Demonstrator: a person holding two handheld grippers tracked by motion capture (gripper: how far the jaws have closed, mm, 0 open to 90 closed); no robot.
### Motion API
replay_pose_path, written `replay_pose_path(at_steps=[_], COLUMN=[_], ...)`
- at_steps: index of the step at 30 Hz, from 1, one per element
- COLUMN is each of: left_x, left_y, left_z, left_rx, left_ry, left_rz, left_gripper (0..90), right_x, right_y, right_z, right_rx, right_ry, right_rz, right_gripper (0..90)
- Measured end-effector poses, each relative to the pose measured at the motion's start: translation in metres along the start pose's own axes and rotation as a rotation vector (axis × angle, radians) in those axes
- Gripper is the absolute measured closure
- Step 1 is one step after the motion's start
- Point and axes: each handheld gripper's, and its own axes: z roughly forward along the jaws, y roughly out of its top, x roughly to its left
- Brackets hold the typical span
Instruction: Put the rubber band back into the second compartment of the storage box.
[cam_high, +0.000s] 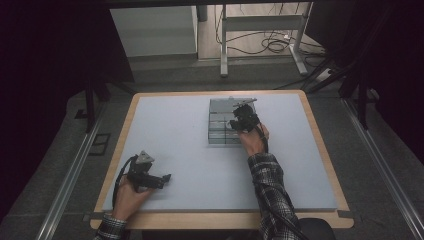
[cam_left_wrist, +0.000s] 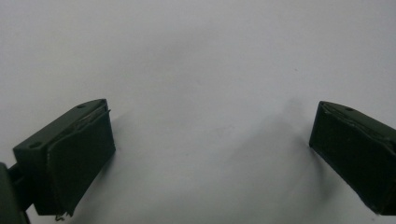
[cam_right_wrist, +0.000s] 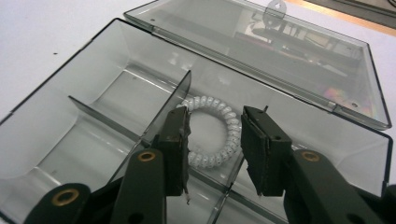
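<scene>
A clear plastic compartment box (cam_high: 216, 131) lies flat on the table with its lid (cam_right_wrist: 261, 37) folded back. A white spiral hair tie (cam_right_wrist: 229, 122) rests on the floor of one far compartment, beside a divider (cam_right_wrist: 180, 88). My right gripper (cam_right_wrist: 215, 122) hangs just above it, jaws apart on either side of the coil's near part, and its pads do not press on the coil. In the high view my right gripper (cam_high: 243, 120) is over the box's right half. My left gripper (cam_high: 166, 178) rests near the table's front left, open, with bare tabletop between its pads (cam_left_wrist: 79, 154).
The pale grey table top (cam_high: 190, 155) has a wooden rim. The box's other compartments (cam_right_wrist: 70, 140) look bare. Beyond the far edge stand metal frame legs (cam_high: 223, 45) and loose cables (cam_high: 272, 42) on the floor.
</scene>
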Motion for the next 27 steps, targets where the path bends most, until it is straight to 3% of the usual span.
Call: replay_pose_path(at_steps=[27], left_x=[-0.001], left_y=[0.000], left_z=[0.000], left_rx=[0.003], left_ry=[0.005], left_rz=[0.005], left_gripper=[0.0], right_x=[0.007], right_y=[0.000], right_z=[-0.023], right_rx=[-0.012], right_ry=[0.055], right_rz=[-0.028], right_gripper=[38.6])
